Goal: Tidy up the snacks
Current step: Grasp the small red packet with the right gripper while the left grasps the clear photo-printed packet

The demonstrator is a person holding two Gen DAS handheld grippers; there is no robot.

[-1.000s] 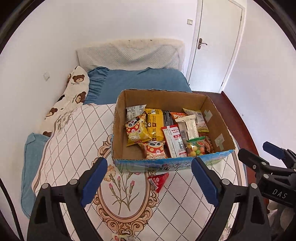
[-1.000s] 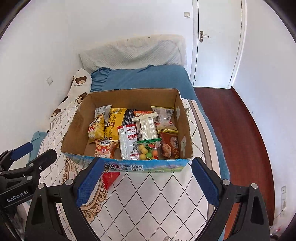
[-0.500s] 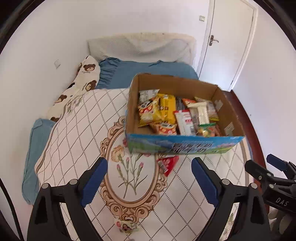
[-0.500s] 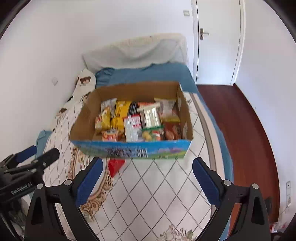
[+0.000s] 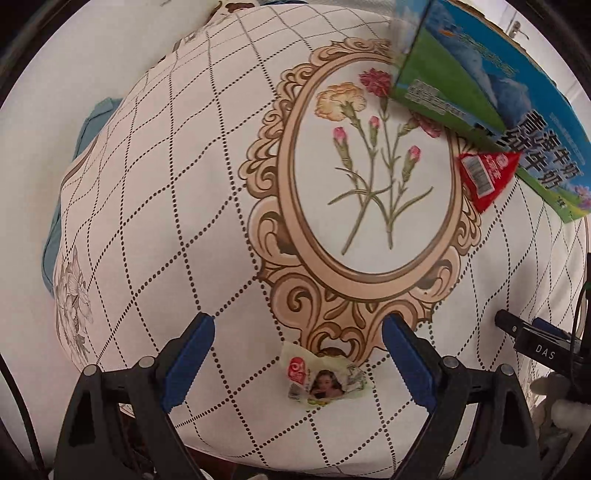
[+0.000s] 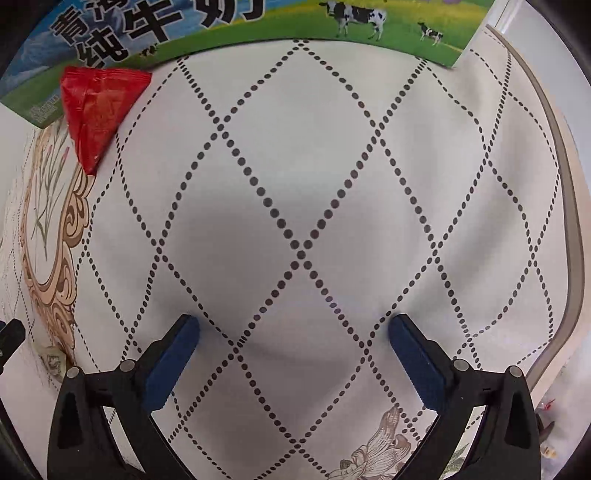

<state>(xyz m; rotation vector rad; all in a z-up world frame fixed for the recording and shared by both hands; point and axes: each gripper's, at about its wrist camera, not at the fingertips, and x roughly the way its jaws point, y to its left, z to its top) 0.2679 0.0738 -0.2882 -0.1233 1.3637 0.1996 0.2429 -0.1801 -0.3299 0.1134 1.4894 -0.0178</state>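
Observation:
A small pale snack packet (image 5: 323,380) with a red logo lies on the quilt, between my left gripper's (image 5: 295,326) blue fingers and apart from both. That gripper is open and points down at the bed. A red triangular snack packet (image 5: 485,173) leans against the front of the milk-carton box (image 5: 480,74). My right gripper (image 6: 295,325) hovers close over bare quilt, its jaws opening with nothing between them. The red packet (image 6: 99,107) and the box's printed side (image 6: 258,26) sit far ahead of it at the upper left. The box's contents are hidden.
The quilt (image 5: 166,221) with its dotted diamond pattern and floral oval covers the bed. Its taped edge (image 6: 569,221) curves down the right, with the bed's side beyond. The small packet (image 6: 53,363) shows at the right wrist view's left edge.
Both grippers have dropped toward the bed and tipped downward. The box has slid to the top of both views, its contents now out of sight. The small packet now lies between the left fingers.

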